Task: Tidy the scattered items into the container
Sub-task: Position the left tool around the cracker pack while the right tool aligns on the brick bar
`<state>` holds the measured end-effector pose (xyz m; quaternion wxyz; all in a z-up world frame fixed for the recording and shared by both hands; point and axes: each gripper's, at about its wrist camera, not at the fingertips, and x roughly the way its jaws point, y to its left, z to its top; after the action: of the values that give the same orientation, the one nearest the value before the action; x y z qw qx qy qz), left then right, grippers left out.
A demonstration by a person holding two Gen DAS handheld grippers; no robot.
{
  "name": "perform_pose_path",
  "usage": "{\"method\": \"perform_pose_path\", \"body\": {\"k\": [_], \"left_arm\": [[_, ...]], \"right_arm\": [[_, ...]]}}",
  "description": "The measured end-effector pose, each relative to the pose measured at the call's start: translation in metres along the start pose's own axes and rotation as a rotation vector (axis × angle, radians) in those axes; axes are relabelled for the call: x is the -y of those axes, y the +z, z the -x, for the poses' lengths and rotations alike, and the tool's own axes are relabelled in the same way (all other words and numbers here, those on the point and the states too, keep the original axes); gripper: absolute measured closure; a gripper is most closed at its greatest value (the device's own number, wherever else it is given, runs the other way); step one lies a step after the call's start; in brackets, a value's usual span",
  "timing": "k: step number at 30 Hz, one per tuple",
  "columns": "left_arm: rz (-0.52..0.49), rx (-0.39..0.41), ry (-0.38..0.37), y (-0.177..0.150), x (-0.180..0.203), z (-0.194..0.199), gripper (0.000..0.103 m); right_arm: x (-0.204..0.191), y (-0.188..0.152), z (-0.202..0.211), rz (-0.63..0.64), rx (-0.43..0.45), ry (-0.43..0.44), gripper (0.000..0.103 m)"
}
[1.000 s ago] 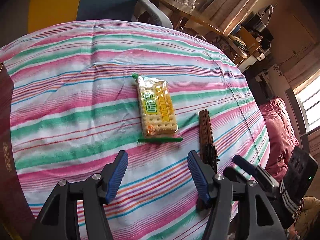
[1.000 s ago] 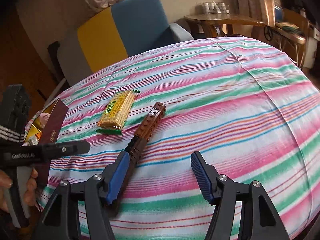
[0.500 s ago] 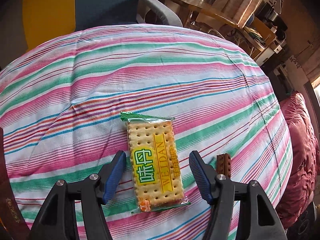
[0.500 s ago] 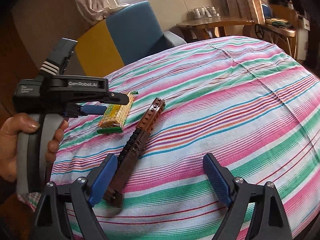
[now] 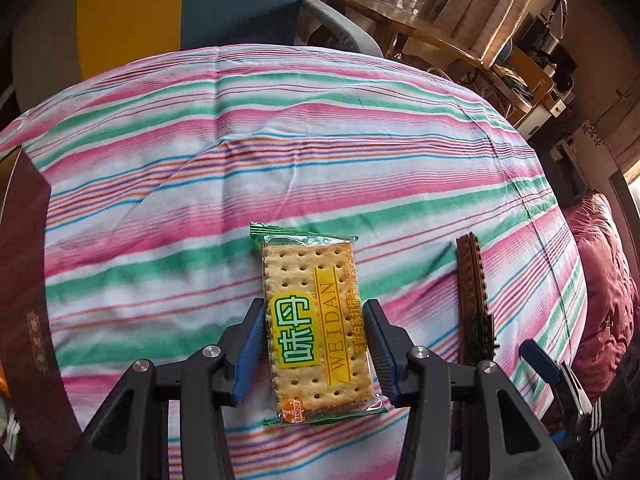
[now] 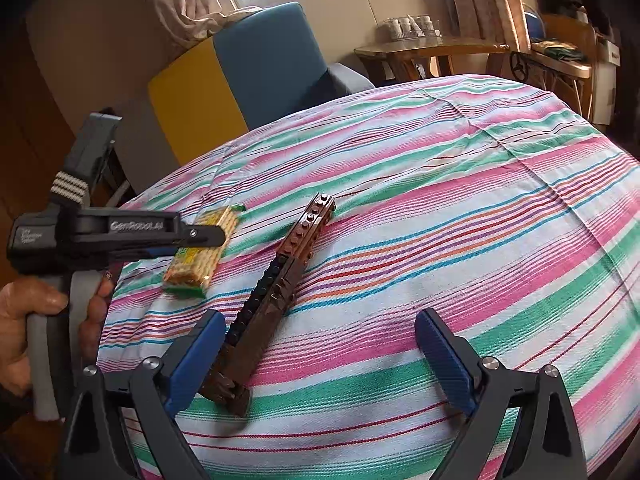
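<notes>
left wrist view, left gripper (image 5: 314, 344) closing around cracker packet (image 5: 314, 328), right gripper (image 6: 320, 364) opening, empty, box (image 5: 24, 300) contents unseen

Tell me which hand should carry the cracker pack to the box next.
Left. Its gripper is closing with the cracker pack between its fingers. The right gripper is opening beside the brick stick, away from the pack.
</notes>
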<state>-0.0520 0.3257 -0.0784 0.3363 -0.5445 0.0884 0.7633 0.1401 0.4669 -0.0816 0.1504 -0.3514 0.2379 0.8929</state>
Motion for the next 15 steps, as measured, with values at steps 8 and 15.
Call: {"method": "perform_pose_path", "body": {"k": [8, 15], "left_arm": [[0.039, 0.012, 0.0, -0.057, -0.023, 0.035, 0.054], [0.014, 0.028, -0.035, -0.085, -0.025, 0.05, 0.053]], "right_arm": [[-0.02, -0.002, -0.001, 0.022, -0.023, -0.04, 0.02], [-0.044, 0.004, -0.018, 0.072, -0.062, -0.093, 0.049]]}}
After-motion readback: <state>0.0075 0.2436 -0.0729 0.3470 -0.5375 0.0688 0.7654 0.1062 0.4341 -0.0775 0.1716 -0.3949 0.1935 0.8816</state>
